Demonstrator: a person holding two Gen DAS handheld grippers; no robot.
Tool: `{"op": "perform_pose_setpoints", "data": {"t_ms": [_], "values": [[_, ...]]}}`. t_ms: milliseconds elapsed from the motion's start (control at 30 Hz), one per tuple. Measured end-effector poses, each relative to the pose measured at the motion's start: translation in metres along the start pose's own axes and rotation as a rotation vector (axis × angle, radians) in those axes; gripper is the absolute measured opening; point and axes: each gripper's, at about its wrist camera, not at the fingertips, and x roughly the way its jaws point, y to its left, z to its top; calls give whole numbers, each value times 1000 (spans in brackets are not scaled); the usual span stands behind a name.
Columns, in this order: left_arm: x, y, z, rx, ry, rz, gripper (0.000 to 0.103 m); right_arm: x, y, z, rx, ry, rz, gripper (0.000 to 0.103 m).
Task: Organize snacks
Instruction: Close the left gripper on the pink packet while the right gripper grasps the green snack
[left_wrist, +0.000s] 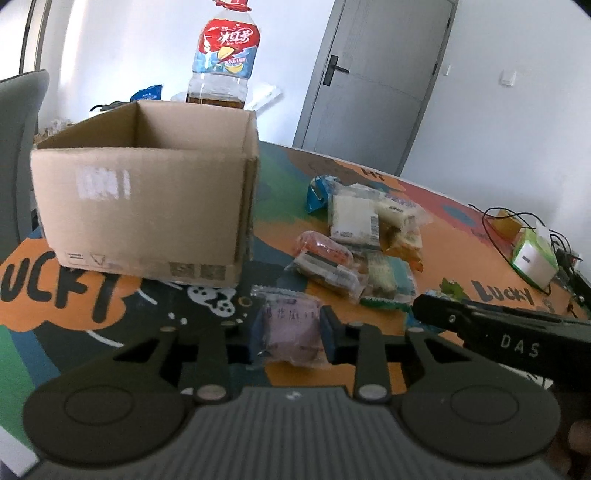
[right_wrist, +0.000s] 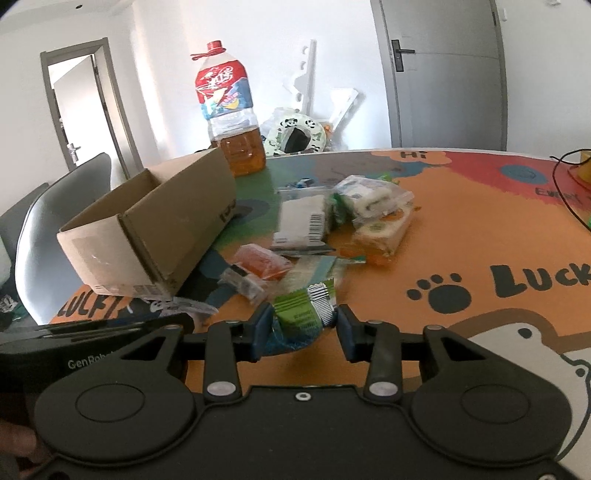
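Note:
My left gripper is shut on a pink snack packet, held low over the table just in front of the open cardboard box. My right gripper is closed around a green snack packet near the table's front. A pile of wrapped snacks lies to the right of the box; it also shows in the right wrist view. The box also shows in the right wrist view, to the left of the right gripper. The right gripper's body reaches in from the right in the left wrist view.
A large bottle of amber drink stands behind the box, seen too in the right wrist view. A green-and-white tissue box and black cables sit at the table's right. A grey chair stands left of the table.

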Motion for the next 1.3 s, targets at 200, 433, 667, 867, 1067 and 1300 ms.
{"op": "perform_pose_setpoints", "data": {"t_ms": [200, 433, 667, 867, 1067, 1300], "values": [[-4, -2, 0, 33, 15, -2, 27, 0, 8, 2, -15, -8, 8, 39], [4, -12, 0, 29, 23, 19, 63, -1, 7, -4, -19, 12, -4, 39], [16, -17, -8, 68, 46, 35, 55, 4, -3, -10, -4, 41, -19, 40], [15, -8, -4, 53, 53, 20, 32, 11, 0, -12, -6, 54, -7, 39], [3, -5, 0, 52, 27, 15, 31, 5, 8, -5, -16, 25, 7, 38], [-19, -3, 12, 54, -16, 5, 31, -7, 21, 9, -38, -21, 27, 38]]}}
